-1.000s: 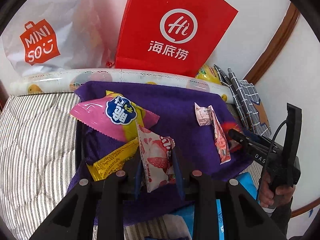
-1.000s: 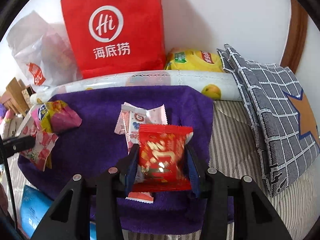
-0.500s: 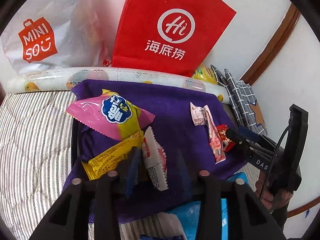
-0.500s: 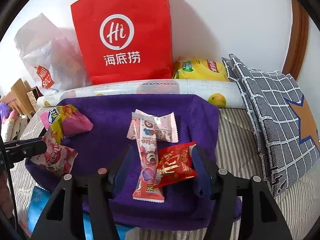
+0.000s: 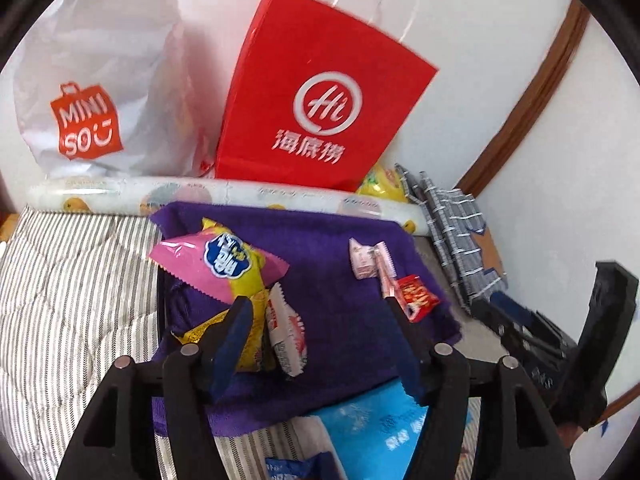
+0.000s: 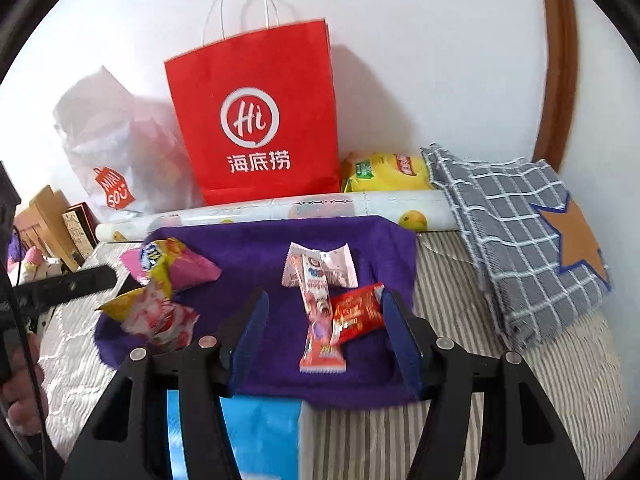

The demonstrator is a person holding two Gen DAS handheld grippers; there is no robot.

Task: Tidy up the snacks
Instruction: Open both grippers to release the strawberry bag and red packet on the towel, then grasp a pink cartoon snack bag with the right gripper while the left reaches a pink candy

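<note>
A purple towel [image 5: 340, 280] [image 6: 256, 256] lies on the striped bed. On its left lie a pink-and-yellow snack bag [image 5: 218, 268] [image 6: 168, 266], a yellow packet [image 5: 248, 344] and a white-and-red strawberry packet [image 5: 286, 332] [image 6: 160, 320]. On its right lie a pale pink packet [image 5: 362, 264] [image 6: 320, 266], a long pink bar [image 6: 318, 312] and a small red packet [image 5: 416, 298] [image 6: 356, 312]. My left gripper [image 5: 324, 320] is open and empty above the towel. My right gripper [image 6: 324, 316] is open and empty, its jaws either side of the bar and red packet.
A red paper bag [image 5: 320, 100] [image 6: 260, 120] and a white Miniso bag [image 5: 92, 100] stand against the wall behind a rolled mat [image 6: 280, 212]. A yellow chip bag [image 6: 384, 172] and a checked grey cloth [image 6: 520, 232] lie at right. A blue package [image 5: 372, 428] lies near me.
Both grippers opened and let go: the left dropped the strawberry packet by the yellow one, the right dropped the red packet by the pink bar. Both then pulled back.
</note>
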